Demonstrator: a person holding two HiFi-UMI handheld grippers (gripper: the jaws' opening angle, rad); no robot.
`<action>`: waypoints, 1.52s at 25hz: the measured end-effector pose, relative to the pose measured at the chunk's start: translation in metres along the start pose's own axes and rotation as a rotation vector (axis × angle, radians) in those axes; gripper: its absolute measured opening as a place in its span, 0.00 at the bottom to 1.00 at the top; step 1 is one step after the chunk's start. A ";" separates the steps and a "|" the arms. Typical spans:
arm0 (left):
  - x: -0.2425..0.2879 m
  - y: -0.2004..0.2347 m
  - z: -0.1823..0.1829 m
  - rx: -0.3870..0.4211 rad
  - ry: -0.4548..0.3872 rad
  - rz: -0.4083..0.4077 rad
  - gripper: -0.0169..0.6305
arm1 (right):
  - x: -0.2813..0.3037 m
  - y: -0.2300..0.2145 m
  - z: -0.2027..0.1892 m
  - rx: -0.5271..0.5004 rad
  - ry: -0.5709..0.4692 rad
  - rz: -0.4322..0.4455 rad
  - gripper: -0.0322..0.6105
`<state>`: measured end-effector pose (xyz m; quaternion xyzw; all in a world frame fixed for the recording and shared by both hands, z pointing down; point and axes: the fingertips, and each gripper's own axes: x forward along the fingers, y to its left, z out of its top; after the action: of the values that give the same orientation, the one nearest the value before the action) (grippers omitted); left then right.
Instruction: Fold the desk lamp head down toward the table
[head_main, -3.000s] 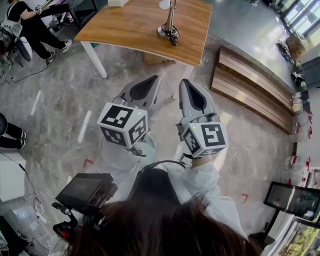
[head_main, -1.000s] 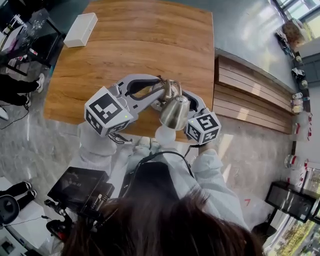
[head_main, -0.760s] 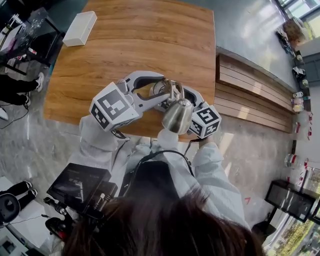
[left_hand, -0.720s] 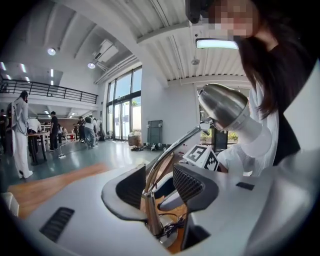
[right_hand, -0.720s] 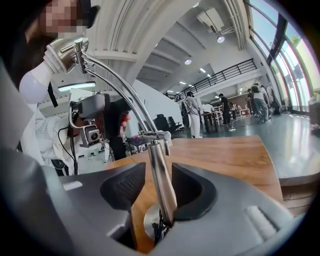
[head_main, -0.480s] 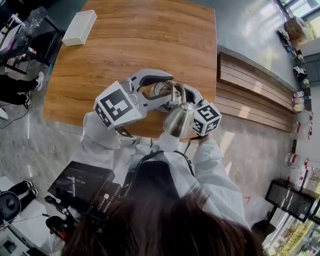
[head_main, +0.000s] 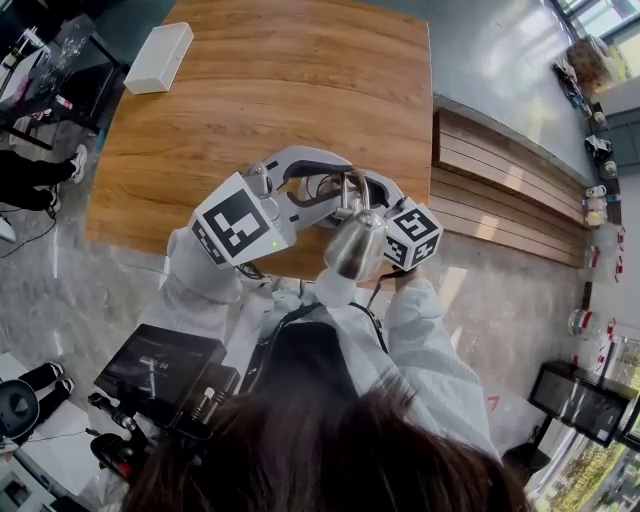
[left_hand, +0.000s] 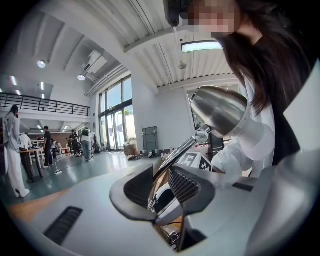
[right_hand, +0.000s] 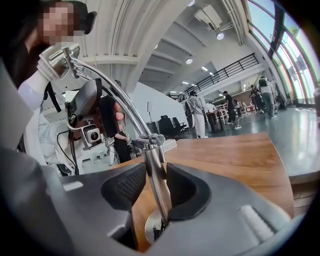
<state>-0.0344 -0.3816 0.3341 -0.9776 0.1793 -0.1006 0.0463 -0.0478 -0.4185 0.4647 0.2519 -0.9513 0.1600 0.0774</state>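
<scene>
A silver desk lamp stands near the front edge of the wooden table (head_main: 250, 90). Its bell-shaped head (head_main: 355, 245) hangs out over the table's edge toward me. In the left gripper view the head (left_hand: 220, 110) is high at the right, and the thin upper arm (left_hand: 177, 150) runs down between the jaws. My left gripper (head_main: 338, 192) has just been closing and its pads hold that arm. My right gripper (right_hand: 156, 172) has also just been closing. Its pads sit on both sides of the upright post (right_hand: 152, 160), above the round base (right_hand: 152, 227).
A white box (head_main: 160, 57) lies at the table's far left corner. A long wooden bench (head_main: 500, 190) runs along the right side. A tablet rig (head_main: 165, 370) hangs at my left hip. People stand by other desks in the hall.
Three seconds ago I stood back from the table with both grippers free. In the last second the left gripper rolled and slid slightly right, and the lamp head sank a little toward me.
</scene>
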 end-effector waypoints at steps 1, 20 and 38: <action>-0.001 -0.002 -0.001 0.011 0.004 -0.003 0.18 | 0.000 0.000 0.000 0.006 0.000 0.000 0.24; -0.005 -0.051 -0.040 0.539 0.188 0.070 0.19 | -0.001 -0.002 -0.002 0.046 0.007 0.017 0.25; 0.007 -0.069 -0.111 1.338 0.303 0.244 0.25 | -0.007 0.002 0.003 0.057 0.004 0.040 0.25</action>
<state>-0.0283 -0.3259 0.4524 -0.6869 0.1918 -0.3188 0.6242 -0.0429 -0.4142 0.4595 0.2349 -0.9510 0.1891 0.0689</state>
